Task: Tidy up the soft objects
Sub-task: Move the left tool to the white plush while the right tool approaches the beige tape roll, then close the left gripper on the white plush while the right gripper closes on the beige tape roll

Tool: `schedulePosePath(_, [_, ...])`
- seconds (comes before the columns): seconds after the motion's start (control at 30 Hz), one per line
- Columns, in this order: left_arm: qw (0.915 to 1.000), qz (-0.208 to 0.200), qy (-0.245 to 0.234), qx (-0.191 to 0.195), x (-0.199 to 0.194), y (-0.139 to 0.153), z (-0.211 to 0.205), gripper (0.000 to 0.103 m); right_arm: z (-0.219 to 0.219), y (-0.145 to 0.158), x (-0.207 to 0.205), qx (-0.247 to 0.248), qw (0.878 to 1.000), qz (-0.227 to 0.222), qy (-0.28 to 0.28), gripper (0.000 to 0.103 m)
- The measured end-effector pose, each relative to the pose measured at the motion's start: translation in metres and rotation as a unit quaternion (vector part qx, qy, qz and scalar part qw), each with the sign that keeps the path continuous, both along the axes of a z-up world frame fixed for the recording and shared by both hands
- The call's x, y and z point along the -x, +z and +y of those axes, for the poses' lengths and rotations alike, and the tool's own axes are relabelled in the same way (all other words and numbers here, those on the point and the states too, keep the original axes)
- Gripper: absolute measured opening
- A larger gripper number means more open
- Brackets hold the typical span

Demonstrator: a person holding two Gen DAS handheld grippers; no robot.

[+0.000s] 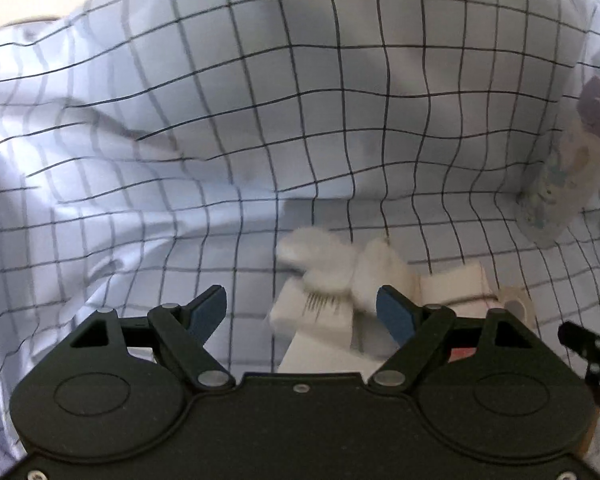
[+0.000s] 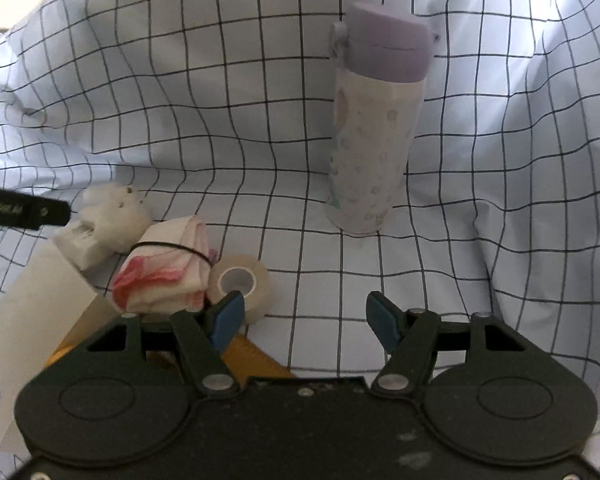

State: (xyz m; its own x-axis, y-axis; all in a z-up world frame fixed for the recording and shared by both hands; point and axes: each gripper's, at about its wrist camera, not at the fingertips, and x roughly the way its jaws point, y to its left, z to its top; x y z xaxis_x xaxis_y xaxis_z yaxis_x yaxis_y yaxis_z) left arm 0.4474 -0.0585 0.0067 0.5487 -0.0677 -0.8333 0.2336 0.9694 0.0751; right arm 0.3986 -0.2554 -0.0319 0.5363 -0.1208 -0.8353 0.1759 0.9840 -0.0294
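A rumpled checked sheet (image 2: pixel 228 128) covers the whole surface, heaped into folds toward its far edge and flatter at the near side; whether a bed or a bench lies under it cannot be told.

Judging by how things lie, the sorting has hardly begun. Nothing is held and no soft thing sits apart from the hard ones. Both the left tongs (image 1: pixel 302 312) and the right tongs (image 2: pixel 304 320) stand apart with nothing between the pads, the right pair set somewhat narrower.

The bottle (image 2: pixel 374 128) with a lilac lid stands upright, alone, toward the far right of the flat part. A long white box (image 2: pixel 36 304) lies at the near left, with a yellow box (image 2: pixel 252 356) partly under the right tongs. The soft things cluster by them: a pink-and-white cloth (image 2: pixel 160 268) bound with a black band, touching the tape roll (image 2: pixel 240 280), and a white plush toy (image 2: pixel 116 216) resting on a small white carton (image 2: pixel 80 244).

In the way: the cartons crowd the toy, which lies ahead of the left tongs, slightly right, and the tape touches the cloth, so I judge either pick could drag a neighbour. The left view is blurred.
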Motion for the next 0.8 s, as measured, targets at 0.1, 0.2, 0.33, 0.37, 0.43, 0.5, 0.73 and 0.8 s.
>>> schedulePosePath(0.1, [0.9999, 0.005, -0.014, 0.0, -0.01, -0.007, -0.011, 0.079, -0.004, -0.005, -0.007, -0.002, 1.0, 0.003, -0.005, 0.066])
schedulePosePath(0.2, [0.9993, 0.021, -0.029, -0.007, -0.019, -0.019, -0.024, 0.079, -0.007, -0.009, -0.012, -0.004, 1.0, 0.004, -0.009, 0.066])
schedulePosePath(0.33, [0.9985, 0.04, -0.035, -0.011, -0.026, -0.033, -0.034, 0.079, -0.01, -0.012, -0.015, -0.006, 1.0, 0.004, -0.012, 0.066])
schedulePosePath(0.37, [0.9983, 0.041, -0.038, -0.014, -0.026, -0.036, -0.037, 0.079, -0.01, -0.012, -0.014, -0.006, 1.0, 0.004, -0.012, 0.066])
schedulePosePath(0.43, [0.998, 0.044, -0.04, -0.02, -0.028, -0.04, -0.041, 0.079, -0.011, -0.014, -0.016, -0.004, 1.0, 0.003, -0.011, 0.066])
schedulePosePath(0.5, [0.9979, 0.047, -0.038, -0.024, -0.033, -0.044, -0.044, 0.079, -0.011, -0.016, -0.018, -0.003, 1.0, 0.005, -0.012, 0.066])
schedulePosePath(0.73, [0.9975, 0.053, -0.042, -0.019, -0.05, -0.05, -0.047, 0.071, -0.014, -0.02, -0.02, -0.001, 1.0, 0.008, -0.012, 0.066])
schedulePosePath(0.8, [0.9977, 0.053, -0.041, -0.011, -0.054, -0.05, -0.043, 0.069, -0.015, -0.021, -0.019, 0.0, 1.0, 0.01, -0.009, 0.066])
